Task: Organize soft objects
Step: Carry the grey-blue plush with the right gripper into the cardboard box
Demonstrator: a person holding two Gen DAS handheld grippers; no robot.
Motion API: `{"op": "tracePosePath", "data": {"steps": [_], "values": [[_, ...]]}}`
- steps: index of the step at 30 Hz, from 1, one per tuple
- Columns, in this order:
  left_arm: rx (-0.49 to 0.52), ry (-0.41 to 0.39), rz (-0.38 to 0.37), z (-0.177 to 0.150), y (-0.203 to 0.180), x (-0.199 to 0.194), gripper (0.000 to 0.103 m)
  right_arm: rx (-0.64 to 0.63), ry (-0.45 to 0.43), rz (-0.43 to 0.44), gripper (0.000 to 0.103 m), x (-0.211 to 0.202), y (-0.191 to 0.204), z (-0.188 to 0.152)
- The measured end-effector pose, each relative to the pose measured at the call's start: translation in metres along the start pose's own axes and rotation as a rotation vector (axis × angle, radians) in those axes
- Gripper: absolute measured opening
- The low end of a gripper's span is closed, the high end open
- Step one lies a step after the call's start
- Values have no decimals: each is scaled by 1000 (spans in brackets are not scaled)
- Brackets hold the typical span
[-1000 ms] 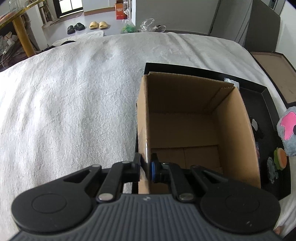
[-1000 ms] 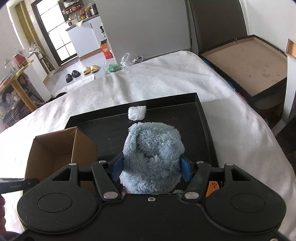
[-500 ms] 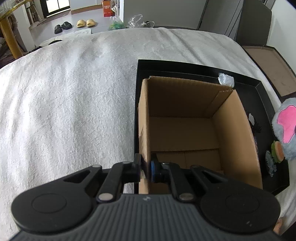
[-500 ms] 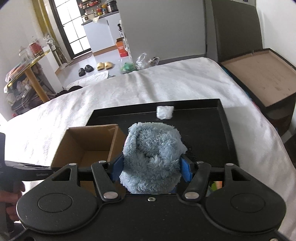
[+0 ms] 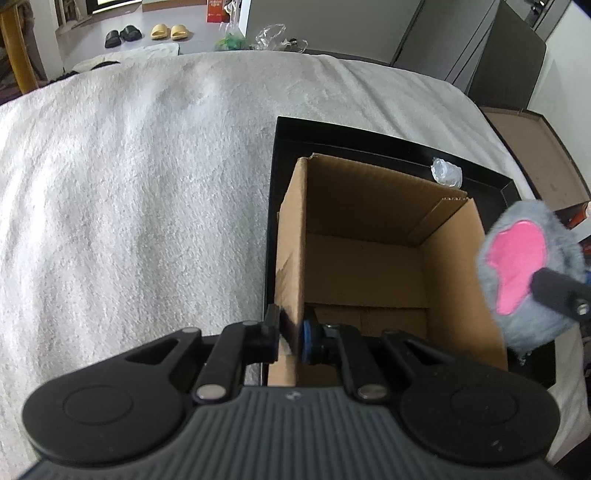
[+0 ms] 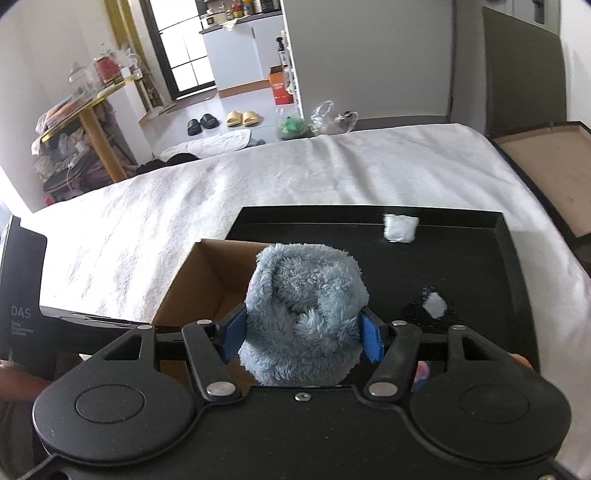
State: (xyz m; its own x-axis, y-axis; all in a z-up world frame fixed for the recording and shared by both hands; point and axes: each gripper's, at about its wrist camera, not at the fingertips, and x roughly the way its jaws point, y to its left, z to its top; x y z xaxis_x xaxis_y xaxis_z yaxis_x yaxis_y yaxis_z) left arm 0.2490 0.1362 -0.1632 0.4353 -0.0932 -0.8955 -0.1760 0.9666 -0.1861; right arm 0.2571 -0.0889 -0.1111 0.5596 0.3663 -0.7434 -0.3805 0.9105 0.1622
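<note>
The bed (image 5: pixel 129 177) carried a black tray (image 6: pixel 480 266) holding the open cardboard box (image 5: pixel 369 236). The left gripper (image 5: pixel 290 334) pinched the box's left wall. The right gripper (image 6: pixel 302 334) squeezed the blue plush toy (image 6: pixel 306 306) just right of the box opening, so the drop lay leftward.

One legible marking: the letters "DAS" appear in pale print on the black panel (image 6: pixel 22 295) at the left edge of the right wrist view (smaller lines beneath it are too blurred to read). Print on the orange carton (image 5: pixel 218 10) on the floor is illegible.
</note>
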Motion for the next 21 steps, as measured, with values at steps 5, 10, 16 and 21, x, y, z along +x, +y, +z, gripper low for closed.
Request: {"op": "tracePosePath", "data": {"steps": [5, 10, 16, 21], "values": [[-35, 3, -27, 1, 6, 1, 12, -34, -5, -27, 61, 14, 17, 3], [-54, -8, -37, -1, 10, 0, 12, -44, -14, -28, 61, 21, 29, 11], [-88, 3, -70, 2, 19, 3, 12, -83, -10, -1, 61, 35, 51, 15], [-118, 4, -91, 2, 25, 5, 12, -84, 10, 15, 61, 49, 64, 14]]}}
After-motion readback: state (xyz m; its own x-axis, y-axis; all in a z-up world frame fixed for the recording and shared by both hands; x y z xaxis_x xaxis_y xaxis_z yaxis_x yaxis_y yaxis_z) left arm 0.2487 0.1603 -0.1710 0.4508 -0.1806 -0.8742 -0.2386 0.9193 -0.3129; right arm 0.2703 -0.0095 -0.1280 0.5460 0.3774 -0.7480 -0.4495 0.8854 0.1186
